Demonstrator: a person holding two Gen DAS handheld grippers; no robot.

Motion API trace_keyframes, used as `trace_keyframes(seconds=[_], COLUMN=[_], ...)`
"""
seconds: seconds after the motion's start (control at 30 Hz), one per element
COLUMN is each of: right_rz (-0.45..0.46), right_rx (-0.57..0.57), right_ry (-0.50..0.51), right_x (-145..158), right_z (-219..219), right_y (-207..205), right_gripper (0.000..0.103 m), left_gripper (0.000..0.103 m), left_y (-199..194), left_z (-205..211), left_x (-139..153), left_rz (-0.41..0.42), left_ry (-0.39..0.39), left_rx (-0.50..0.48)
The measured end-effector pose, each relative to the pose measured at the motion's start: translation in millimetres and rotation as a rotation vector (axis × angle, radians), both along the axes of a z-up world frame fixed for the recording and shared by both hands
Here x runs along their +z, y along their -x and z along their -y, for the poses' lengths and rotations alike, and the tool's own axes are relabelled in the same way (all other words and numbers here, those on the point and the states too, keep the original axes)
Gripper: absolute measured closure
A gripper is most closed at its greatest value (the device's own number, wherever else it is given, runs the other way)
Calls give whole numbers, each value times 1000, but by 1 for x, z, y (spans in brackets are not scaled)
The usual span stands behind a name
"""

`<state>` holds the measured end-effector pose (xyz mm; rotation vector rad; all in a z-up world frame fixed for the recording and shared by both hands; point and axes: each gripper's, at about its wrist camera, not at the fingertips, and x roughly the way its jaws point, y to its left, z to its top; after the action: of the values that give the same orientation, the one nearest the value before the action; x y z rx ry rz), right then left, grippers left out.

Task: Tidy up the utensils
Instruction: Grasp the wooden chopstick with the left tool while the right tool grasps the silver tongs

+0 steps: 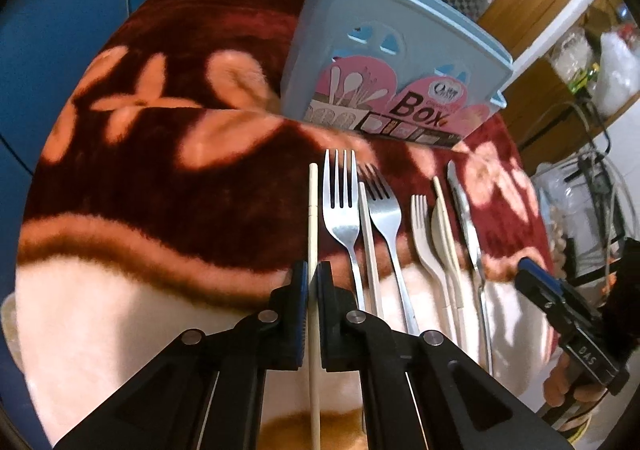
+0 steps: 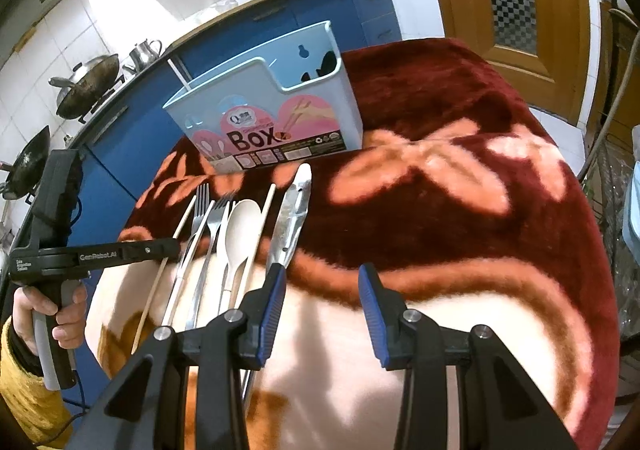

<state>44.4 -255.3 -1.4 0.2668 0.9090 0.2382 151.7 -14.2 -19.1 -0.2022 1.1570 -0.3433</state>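
Note:
My left gripper point(image 1: 313, 278) is shut on a pale chopstick point(image 1: 313, 217) at the left end of a row of utensils on a red floral blanket point(image 1: 160, 169). To its right lie a steel fork point(image 1: 340, 205), another chopstick point(image 1: 370, 250), a second steel fork point(image 1: 386, 217), a beige plastic fork point(image 1: 422, 234), a beige spoon point(image 2: 240, 226) and steel tongs point(image 2: 290, 217). A light blue utensil box point(image 2: 272, 109) stands behind the row and also shows in the left wrist view point(image 1: 384, 49). My right gripper point(image 2: 322, 282) is open and empty, just right of the tongs.
The blanket covers a table with its edge at the left point(image 2: 120, 209). Blue kitchen cabinets point(image 2: 280, 25) with woks point(image 2: 88, 85) and appliances stand behind. A wooden door point(image 2: 512, 9) is at the back right. A wire rack with clutter point(image 1: 592, 185) is at the right.

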Motion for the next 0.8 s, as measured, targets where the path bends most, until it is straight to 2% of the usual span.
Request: trace_keyframes(seconds=[0.23,0.57,0.8], right_rz=[-63,-133,-188], right_rx=[47,102,120], right_ry=[27,157,192], right_x=[-1,-6,-12], right_z=[-19,-50,-59], right_y=[-18,-46,-60], right_gripper=[62,62,62], left_gripper=[99,99,99], left_y=[10,16,20], left_z=[-12,-32,-34], left_x=[11,31,37], left_rz=[86,234,300], left_ry=[42,81,73], left_rx=[14,44,45])
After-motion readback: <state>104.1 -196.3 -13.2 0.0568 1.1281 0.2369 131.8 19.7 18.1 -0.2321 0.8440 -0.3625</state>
